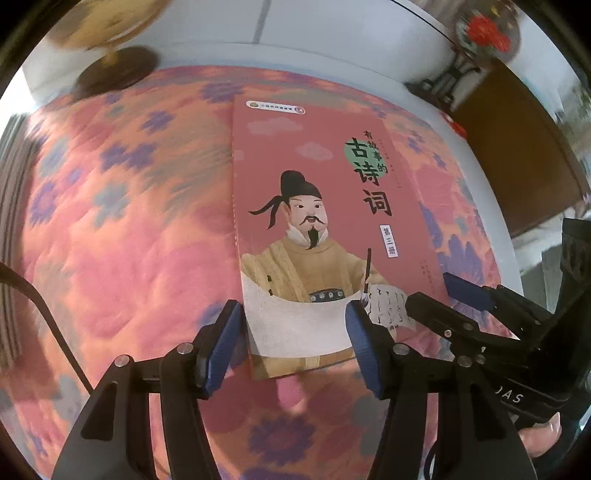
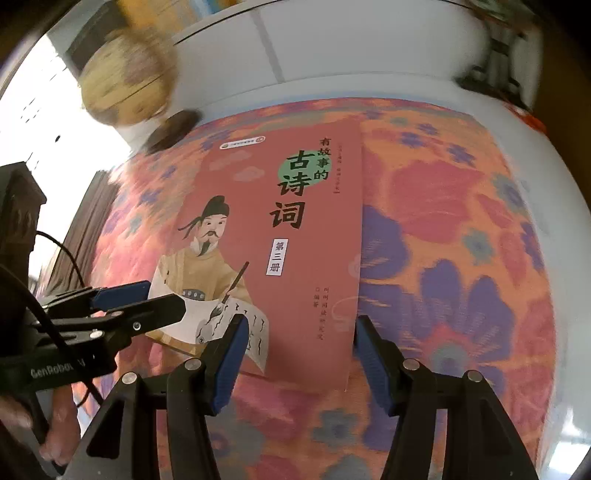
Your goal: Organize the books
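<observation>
Pink poetry book (image 1: 325, 206), robed scholar on cover, flat on floral quilt (image 1: 122, 229). My left gripper (image 1: 295, 347) and right gripper (image 2: 295, 354) both released above its near edge. Open quilt either side; globe (image 1: 107, 33) far corner.

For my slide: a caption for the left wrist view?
Open left claw above pink book on floral cloth.

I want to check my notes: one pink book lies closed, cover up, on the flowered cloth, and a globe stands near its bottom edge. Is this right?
Not quite. The globe stands beyond the top edge of the pink book, at the far side of the flowered cloth, as the left wrist view shows. The rest is right: the book lies closed, cover up, on the cloth.
</observation>
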Tool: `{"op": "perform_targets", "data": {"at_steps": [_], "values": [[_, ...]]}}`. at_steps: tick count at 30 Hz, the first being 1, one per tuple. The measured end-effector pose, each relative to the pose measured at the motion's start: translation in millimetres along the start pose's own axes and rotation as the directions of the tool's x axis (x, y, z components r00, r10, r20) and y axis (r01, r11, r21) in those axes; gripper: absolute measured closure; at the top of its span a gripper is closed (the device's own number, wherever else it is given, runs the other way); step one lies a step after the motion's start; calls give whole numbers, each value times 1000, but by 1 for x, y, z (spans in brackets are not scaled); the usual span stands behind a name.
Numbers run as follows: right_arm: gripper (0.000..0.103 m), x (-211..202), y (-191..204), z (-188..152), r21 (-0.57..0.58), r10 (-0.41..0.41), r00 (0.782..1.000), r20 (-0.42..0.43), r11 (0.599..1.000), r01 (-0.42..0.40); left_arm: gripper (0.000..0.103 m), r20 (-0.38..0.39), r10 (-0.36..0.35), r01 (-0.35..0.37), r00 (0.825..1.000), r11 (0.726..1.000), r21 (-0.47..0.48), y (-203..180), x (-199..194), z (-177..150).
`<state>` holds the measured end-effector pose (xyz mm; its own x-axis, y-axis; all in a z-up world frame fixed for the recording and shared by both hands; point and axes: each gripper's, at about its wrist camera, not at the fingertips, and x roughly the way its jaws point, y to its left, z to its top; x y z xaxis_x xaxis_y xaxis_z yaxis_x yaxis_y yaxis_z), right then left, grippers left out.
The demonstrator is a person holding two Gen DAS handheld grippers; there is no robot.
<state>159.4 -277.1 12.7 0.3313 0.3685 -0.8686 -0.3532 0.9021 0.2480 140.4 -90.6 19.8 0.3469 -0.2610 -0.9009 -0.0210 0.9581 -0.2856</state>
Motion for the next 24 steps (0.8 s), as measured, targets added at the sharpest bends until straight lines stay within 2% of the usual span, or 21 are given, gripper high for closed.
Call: {"op": "perform_targets", "data": {"at_steps": [5, 7, 13, 15, 18, 19, 20, 21, 22, 24], "values": [[47, -1, 6, 0, -37, -97, 995, 25, 994, 98, 49, 11, 74, -74, 997, 997, 6, -3, -3, -12], [56, 4, 2, -2, -28, -67, 998, -6, 997, 67, 49, 17, 111, -112, 994, 993, 37, -13, 3, -11], [57, 3, -1, -5, 11, -29, 1000, 9, 1000, 29, 47, 37, 162, -165, 986, 982, 94, -24, 6, -7], [56, 2, -4, -4, 35, -8, 1000, 11, 999, 7, 47, 28, 149, -151, 988, 985, 82, -23, 7, -3], [56, 2, -14, -2, 98, 52, 999, 13, 994, -53, 49, 26, 80, -81, 996, 995, 52, -17, -3, 0], [56, 1, -20, -2, 128, 74, 997, 19, 989, -76, 48, 42, 29, -31, 999, 999, 40, -15, -12, 1], [56, 0, -24, -2, 152, 93, 995, 24, 984, -96, 48, 80, -66, 65, 995, 998, 18, -13, -28, 5], [56, 0, -28, -2, 174, 118, 993, 29, 977, -121, 48, 105, -145, 147, 984, 989, -4, -10, -39, 9], [56, 0, -32, -3, 198, 143, 989, 35, 969, -147, 49, 130, -243, 249, 961, 968, -33, -7, -50, 14], [56, 1, -41, -4, 246, 199, 979, 48, 947, -204, 49, 171, -366, 382, 915, 922, -69, -4, -61, 21]]}}
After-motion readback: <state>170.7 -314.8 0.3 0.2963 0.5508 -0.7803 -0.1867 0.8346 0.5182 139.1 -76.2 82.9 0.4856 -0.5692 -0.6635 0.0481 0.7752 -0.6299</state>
